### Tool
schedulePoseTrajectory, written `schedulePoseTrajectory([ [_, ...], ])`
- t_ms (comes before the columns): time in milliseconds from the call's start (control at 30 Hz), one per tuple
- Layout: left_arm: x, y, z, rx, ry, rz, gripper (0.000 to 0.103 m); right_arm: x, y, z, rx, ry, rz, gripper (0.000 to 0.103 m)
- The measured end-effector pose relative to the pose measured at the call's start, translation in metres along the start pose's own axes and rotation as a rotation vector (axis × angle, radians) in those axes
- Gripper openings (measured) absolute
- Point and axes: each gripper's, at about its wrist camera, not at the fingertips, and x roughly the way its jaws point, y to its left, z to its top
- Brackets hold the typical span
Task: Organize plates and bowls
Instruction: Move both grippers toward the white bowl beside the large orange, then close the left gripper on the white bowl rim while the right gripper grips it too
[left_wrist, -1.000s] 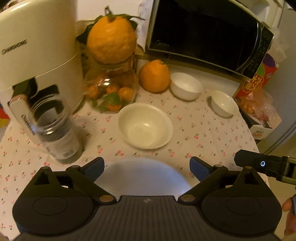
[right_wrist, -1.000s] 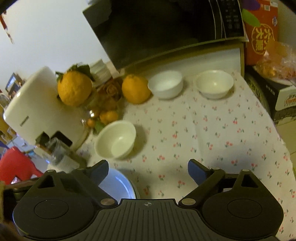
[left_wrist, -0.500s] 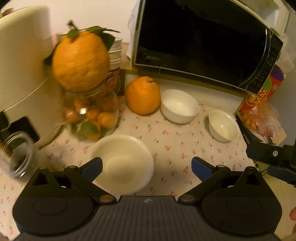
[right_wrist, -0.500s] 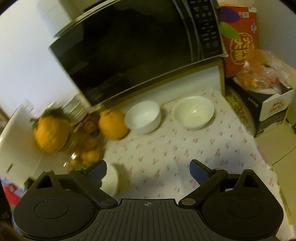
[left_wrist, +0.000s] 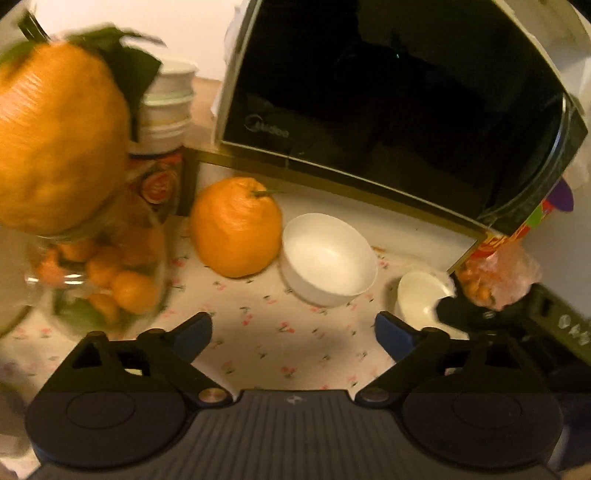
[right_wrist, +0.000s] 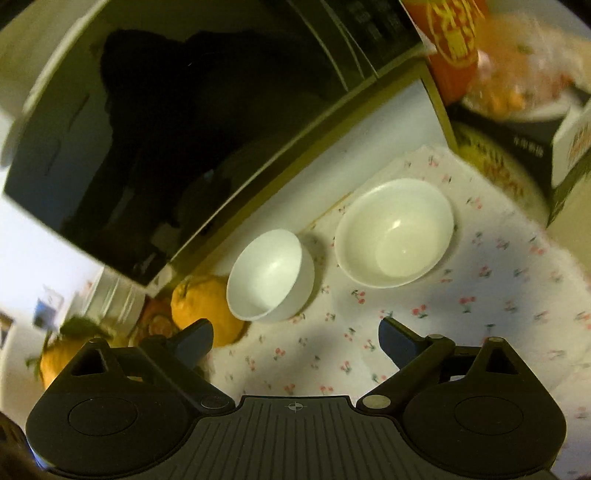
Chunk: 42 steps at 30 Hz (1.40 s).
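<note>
You are bringing both empty grippers, left gripper (left_wrist: 293, 326) just narrowing and right gripper (right_wrist: 295, 338) spread wide, toward the deep white bowl (right_wrist: 269, 275) and shallow bowl (right_wrist: 394, 232) below the microwave (right_wrist: 192, 122); both are looking rigid, glossy, slippery and breakable, so pinch across a rim.

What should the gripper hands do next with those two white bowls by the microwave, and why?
Probably ease the right gripper forward and down over the wider bowl, nearest its open jaws. Both grippers are empty, and the two bowls sit apart on the cloth; the left gripper, whose jaws have just been closing a little, faces the smaller bowl.
</note>
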Motion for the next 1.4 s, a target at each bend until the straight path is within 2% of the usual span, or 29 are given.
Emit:
schedulePoseTrajectory([
  [133, 0.021, -0.001, 0.002, -0.056, -0.03, 0.005, 0.074, 0.031, -0.022, -0.004, 0.113, 0.016, 0.086, 0.097],
  [300, 0.043, -0.005, 0.0, -0.096, -0.056, -0.009, 0.057, 0.054, -0.029, -0.008, 0.134, -0.024, 0.112, 0.093],
  [500, 0.061, -0.014, 0.001, -0.073, -0.098, 0.004, 0.046, 0.074, -0.037, -0.003, 0.218, -0.074, 0.149, 0.078],
  [600, 0.068, -0.016, 0.002, -0.065, -0.109, 0.013, 0.04, 0.083, -0.039, -0.002, 0.254, -0.08, 0.161, 0.067],
  [667, 0.071, -0.017, 0.002, -0.063, -0.108, 0.016, 0.033, 0.09, -0.04, -0.003, 0.271, -0.084, 0.16, 0.059],
  [833, 0.077, -0.016, 0.004, -0.061, -0.117, 0.035, 0.029, 0.102, -0.04, -0.006, 0.272, -0.086, 0.135, 0.048],
  [967, 0.079, -0.015, 0.005, -0.055, -0.116, 0.054, 0.019, 0.109, -0.041, -0.01, 0.282, -0.082, 0.139, 0.038],
  [1233, 0.087, -0.009, 0.009, -0.115, -0.074, 0.046, 0.018, 0.117, -0.044, -0.01, 0.322, -0.082, 0.162, 0.034],
  [1267, 0.088, -0.009, 0.009, -0.116, -0.073, 0.047, 0.018, 0.116, -0.044, -0.013, 0.323, -0.082, 0.167, 0.029],
  [1400, 0.087, -0.008, 0.01, -0.092, -0.088, 0.055, 0.016, 0.113, -0.04, -0.012, 0.294, -0.083, 0.166, 0.027],
])
